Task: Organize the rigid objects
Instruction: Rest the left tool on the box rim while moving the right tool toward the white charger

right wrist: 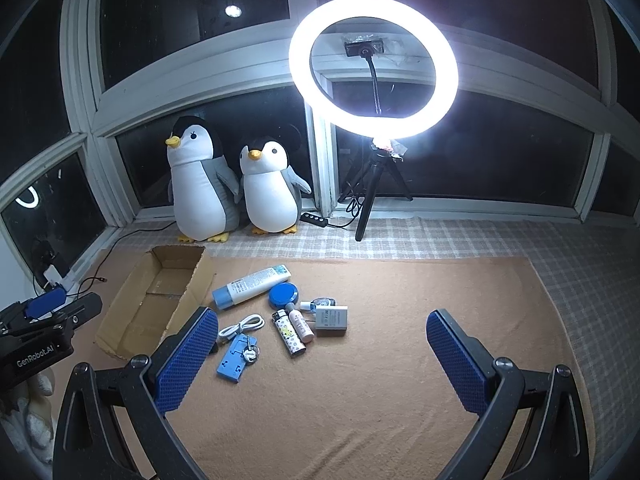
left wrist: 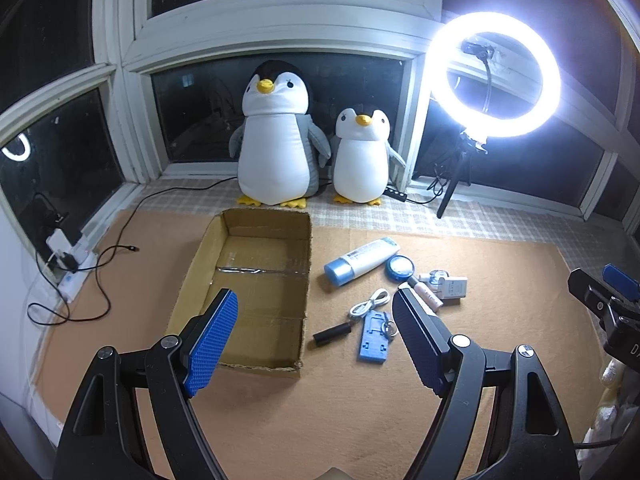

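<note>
An empty cardboard box lies open on the tan mat. To its right are scattered a white tube with a blue cap, a round blue tin, a coiled white cable, a blue plastic stand, a patterned lighter, a small black stick and a grey charger block. My left gripper hangs open above the box's near right corner. My right gripper is open over bare mat, right of the pile.
Two plush penguins stand at the window behind the box. A lit ring light on a tripod is at the back right. A power strip and black cables lie at the left edge.
</note>
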Action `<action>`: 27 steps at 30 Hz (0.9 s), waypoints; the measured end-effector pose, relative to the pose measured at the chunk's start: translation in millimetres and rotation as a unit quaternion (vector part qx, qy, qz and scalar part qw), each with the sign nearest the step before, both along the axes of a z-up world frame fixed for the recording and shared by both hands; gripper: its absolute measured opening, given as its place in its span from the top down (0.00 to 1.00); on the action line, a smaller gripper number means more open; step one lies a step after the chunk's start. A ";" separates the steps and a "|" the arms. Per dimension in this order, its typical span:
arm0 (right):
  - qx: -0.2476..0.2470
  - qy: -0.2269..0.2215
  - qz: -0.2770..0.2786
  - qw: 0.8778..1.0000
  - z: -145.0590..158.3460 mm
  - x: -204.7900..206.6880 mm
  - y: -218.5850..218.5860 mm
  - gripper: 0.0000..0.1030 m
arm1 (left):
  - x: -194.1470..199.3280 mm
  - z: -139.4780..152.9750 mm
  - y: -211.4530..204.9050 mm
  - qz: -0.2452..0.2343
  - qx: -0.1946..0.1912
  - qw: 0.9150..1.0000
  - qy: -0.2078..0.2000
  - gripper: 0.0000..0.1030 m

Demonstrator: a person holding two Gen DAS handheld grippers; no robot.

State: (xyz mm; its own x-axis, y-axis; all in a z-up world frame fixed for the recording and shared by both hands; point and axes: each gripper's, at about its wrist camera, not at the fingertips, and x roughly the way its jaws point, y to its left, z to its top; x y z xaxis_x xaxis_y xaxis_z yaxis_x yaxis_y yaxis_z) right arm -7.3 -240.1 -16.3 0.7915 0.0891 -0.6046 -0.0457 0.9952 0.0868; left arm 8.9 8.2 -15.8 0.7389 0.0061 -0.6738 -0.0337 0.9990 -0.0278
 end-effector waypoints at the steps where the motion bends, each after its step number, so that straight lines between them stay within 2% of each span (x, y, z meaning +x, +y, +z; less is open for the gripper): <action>1: -0.001 0.001 0.002 1.000 -1.0 2.8 0.5 0.00 | 1.4 -1.3 2.8 0.003 0.001 1.000 0.001 0.22; 8: -0.004 0.002 0.010 1.000 -13.8 17.6 -3.0 0.00 | 16.8 -19.9 46.9 0.042 -0.002 0.999 0.028 0.22; 14: -0.017 0.000 0.018 1.000 -24.9 30.0 -6.5 0.00 | 34.9 -54.7 101.3 0.110 0.026 0.992 0.058 0.22; 19: -0.018 0.032 0.031 0.999 -44.5 47.1 -10.6 0.00 | 50.1 -92.9 141.9 0.156 0.022 0.983 0.096 0.23; 27: -0.020 0.072 0.041 0.996 -78.0 72.7 -17.1 0.00 | 68.9 -133.6 169.7 0.180 0.027 0.973 0.140 0.29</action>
State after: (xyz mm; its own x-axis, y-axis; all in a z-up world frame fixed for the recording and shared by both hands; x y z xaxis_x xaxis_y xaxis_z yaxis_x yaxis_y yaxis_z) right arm 65.4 -257.2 -94.3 0.6870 0.1228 -0.7162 -0.1165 0.9915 0.0583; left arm 77.8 177.9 -149.4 0.4690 0.2724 -0.8401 -0.3806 0.9207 0.0861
